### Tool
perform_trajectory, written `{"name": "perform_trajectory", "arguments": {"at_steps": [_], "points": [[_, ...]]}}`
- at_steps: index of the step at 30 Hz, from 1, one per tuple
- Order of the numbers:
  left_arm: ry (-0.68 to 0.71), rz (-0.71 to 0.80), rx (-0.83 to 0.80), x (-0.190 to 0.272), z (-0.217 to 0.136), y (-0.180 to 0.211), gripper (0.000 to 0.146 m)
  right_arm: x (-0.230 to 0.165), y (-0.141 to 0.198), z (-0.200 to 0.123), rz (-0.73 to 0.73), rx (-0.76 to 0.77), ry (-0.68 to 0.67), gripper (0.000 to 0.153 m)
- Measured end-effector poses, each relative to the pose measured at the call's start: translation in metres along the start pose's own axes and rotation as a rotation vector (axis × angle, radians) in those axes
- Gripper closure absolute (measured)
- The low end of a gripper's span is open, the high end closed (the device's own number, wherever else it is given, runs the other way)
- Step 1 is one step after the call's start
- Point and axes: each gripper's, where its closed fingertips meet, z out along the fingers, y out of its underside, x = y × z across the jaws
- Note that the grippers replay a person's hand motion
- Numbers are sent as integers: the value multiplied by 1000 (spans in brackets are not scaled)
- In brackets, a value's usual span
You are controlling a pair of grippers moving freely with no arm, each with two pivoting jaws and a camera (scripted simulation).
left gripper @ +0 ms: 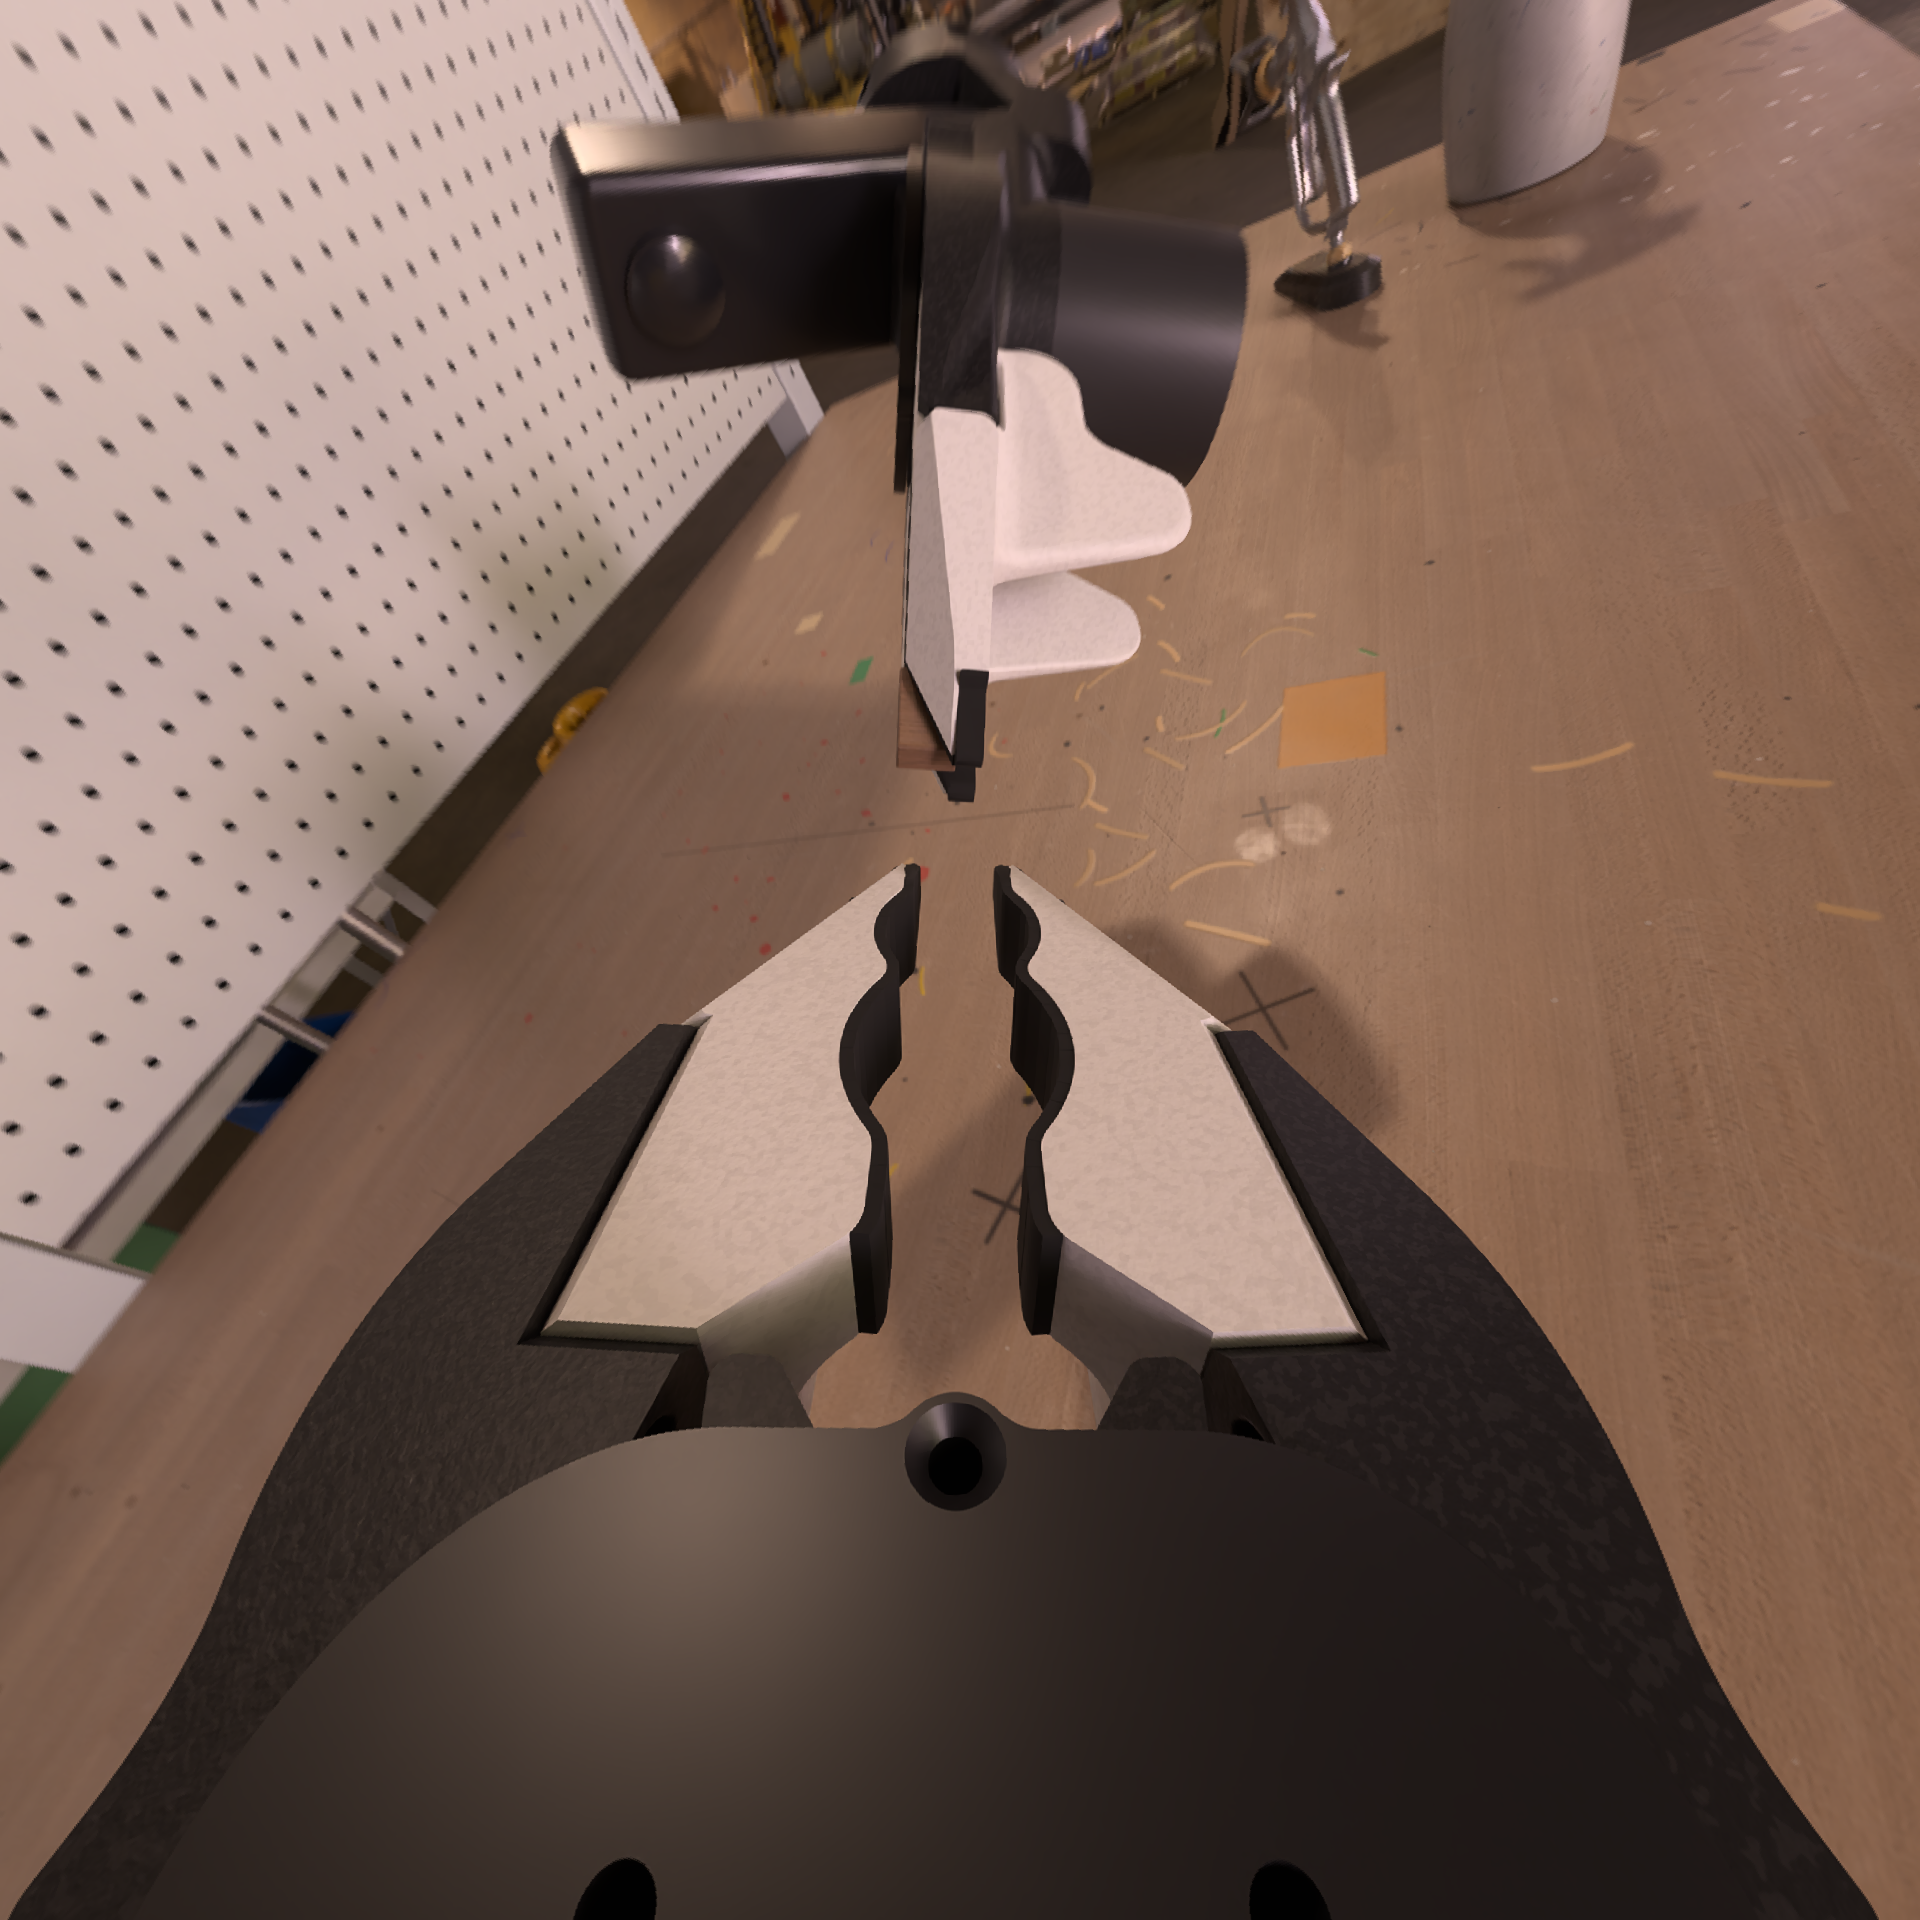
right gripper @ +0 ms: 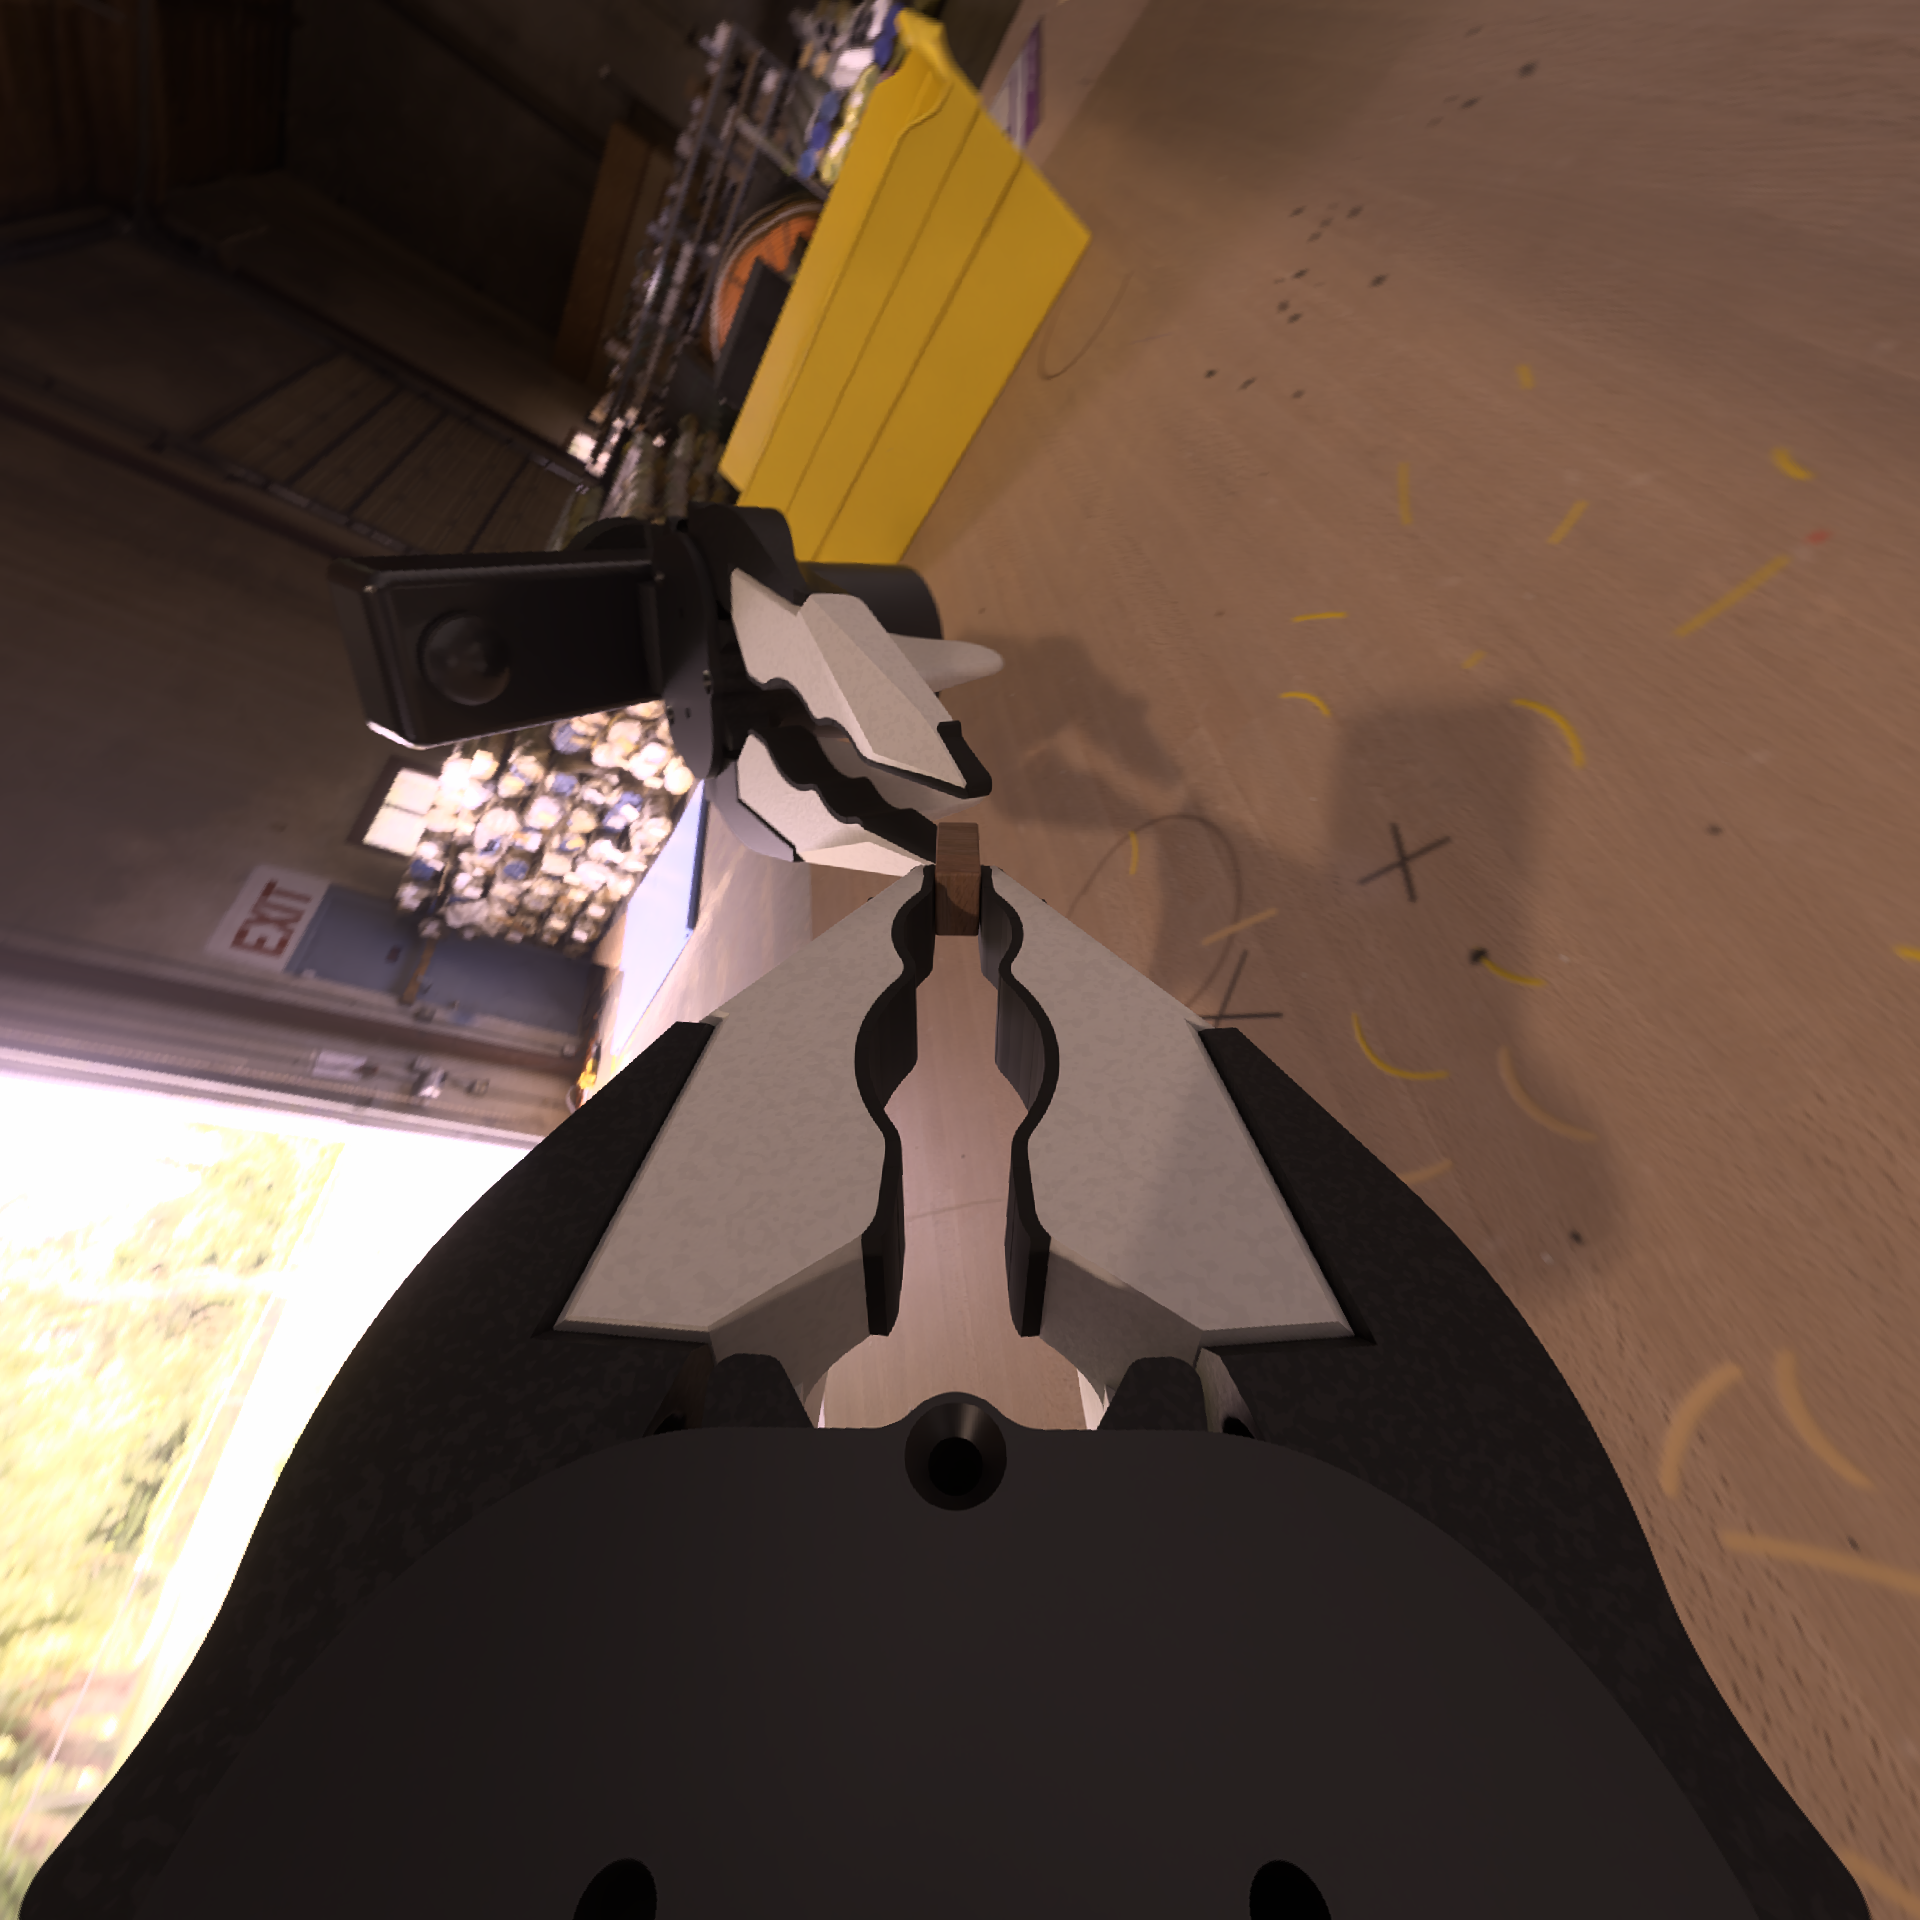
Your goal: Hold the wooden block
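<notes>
1. The right gripper (right gripper: 957,881) has the wooden block (right gripper: 957,883) pinched right at its fingertips. It's a small brown piece, jaws closed onto it from both sides, and part of it pokes out past the tips.
2. In the left wrist view the same block (left gripper: 918,734) shows as a dark brown sliver at the tips of the right gripper (left gripper: 951,743), which points down at the workbench (left gripper: 1558,1143). The block looks to be up off the wood, though how high is hard to tell.
3. The left gripper (left gripper: 957,875) has nothing in it. Its jaws sit slightly apart with a narrow gap, and bare bench shows through between them.
4. From the right wrist view, the left gripper (right gripper: 951,805) sits just beside the block, its tips close to it, but not clearly touching.
5. The bench is light wood, with yellowish shavings (left gripper: 1247,717) scattered around its middle, a few pencil crosses (left gripper: 1262,1013), and an orange square patch (left gripper: 1333,719).
6. A white pegboard (left gripper: 260,571) runs along one edge of the bench.
7. Toward the far corner stand a grey cylinder (left gripper: 1527,94) and a metal clamp (left gripper: 1320,177).
8. In the right wrist view a yellow box (right gripper: 914,312) sits at the far edge of the bench.
</notes>
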Motion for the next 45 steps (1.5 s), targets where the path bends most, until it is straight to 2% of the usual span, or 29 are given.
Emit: {"name": "perform_trajectory", "arguments": {"at_steps": [3, 6, 10, 13, 15, 21, 24, 29, 39, 45], "points": [[-17, -85, -89, -1, 13, 18, 136, 23, 1, -13, 41, 50, 125, 146], [1, -218, -246, 3, 33, 46, 134, 62, 5, -40, 119, 77, 347, 146], [161, -428, -399, 27, 64, 82, 123, 84, 12, -53, 122, -118, 534, 146], [187, -508, -402, 31, 77, 90, 121, 90, 16, -50, 107, -297, 634, 146], [195, -541, -374, 31, 82, 86, 123, 98, 21, -46, 112, -359, 679, 146], [228, -540, -390, 43, 90, 84, 128, 111, 26, -41, 123, -374, 703, 146], [220, -563, -358, 42, 93, 81, 138, 111, 25, -44, 119, -374, 714, 146], [221, -574, -344, 41, 94, 79, 143, 111, 26, -46, 118, -382, 728, 146], [155, -417, -357, 39, 94, 82, 146, 111, 27, -46, 143, -462, 787, 146], [143, -426, -356, 38, 98, 82, 146, 111, 30, -50, 247, -510, 824, 146]]}}
